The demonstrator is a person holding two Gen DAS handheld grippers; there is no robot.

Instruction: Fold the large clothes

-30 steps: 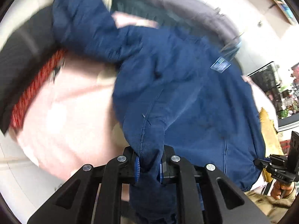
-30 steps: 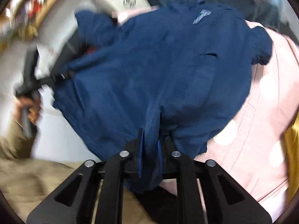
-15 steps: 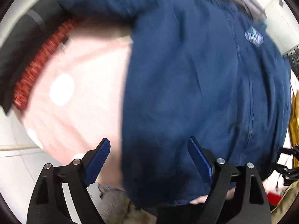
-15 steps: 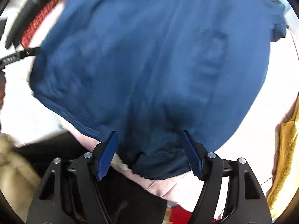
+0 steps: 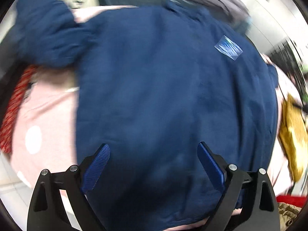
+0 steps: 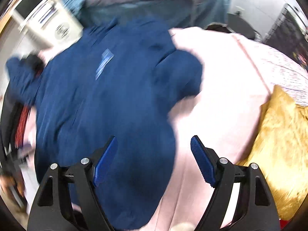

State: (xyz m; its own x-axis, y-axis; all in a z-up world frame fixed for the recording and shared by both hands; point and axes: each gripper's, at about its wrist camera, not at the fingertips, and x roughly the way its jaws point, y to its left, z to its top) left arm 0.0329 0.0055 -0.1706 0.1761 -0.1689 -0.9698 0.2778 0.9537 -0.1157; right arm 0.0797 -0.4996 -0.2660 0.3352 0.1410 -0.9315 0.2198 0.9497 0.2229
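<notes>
Released from both your grippers, whose jaws have just been opening, the navy jacket (image 5: pixel 169 96) lies spread over the pink bedspread (image 6: pixel 227 100), left gripper (image 5: pixel 154 165) and right gripper (image 6: pixel 154 154) wide and empty; folding remains.

Matt navy cloth jacket (image 5: pixel 163 96) with a shiny patch (image 5: pixel 228 47), on a soft pink spotted blanket (image 5: pixel 44 119); golden cushion (image 6: pixel 283 134) gleams; ribbed blue pads (image 6: pixel 202 159).

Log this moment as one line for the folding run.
garment: navy jacket flat on pink blanket | left gripper: just opened, empty | right gripper: just opened, empty
</notes>
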